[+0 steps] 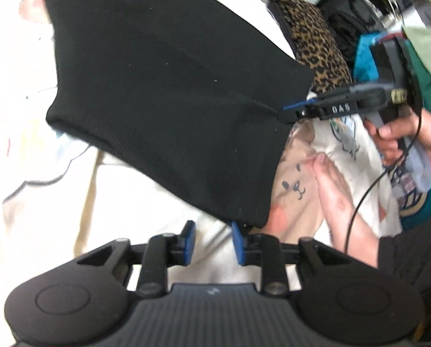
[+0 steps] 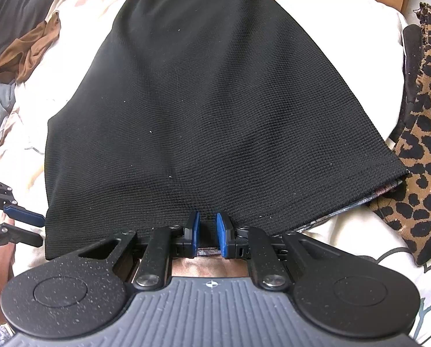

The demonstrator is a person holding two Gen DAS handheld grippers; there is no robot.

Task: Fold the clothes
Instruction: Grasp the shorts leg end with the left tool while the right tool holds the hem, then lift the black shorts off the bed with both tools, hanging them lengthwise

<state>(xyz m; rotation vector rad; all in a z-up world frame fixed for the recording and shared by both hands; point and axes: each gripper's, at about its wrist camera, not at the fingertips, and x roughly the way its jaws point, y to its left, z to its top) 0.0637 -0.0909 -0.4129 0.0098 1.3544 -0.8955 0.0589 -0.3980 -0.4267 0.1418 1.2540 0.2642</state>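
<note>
the black knit garment (image 2: 203, 110) lies flat on the bed (image 2: 345, 57). the right gripper (image 2: 208, 230) pinches its near hem at 6 o'clock; the left gripper (image 1: 212, 238) gapes empty beside the corner. regrip that corner and fold with both hands level.

Two matte black grippers, the left gripper (image 1: 212, 238) and right gripper (image 2: 208, 231), are showing blue finger pads, ribbed grey housings and silver screws. A thin black cable (image 1: 360, 199) is trailing past a black sleeve (image 1: 412, 260).

Matt black knit garment (image 2: 215, 110), ribbed hem
</note>
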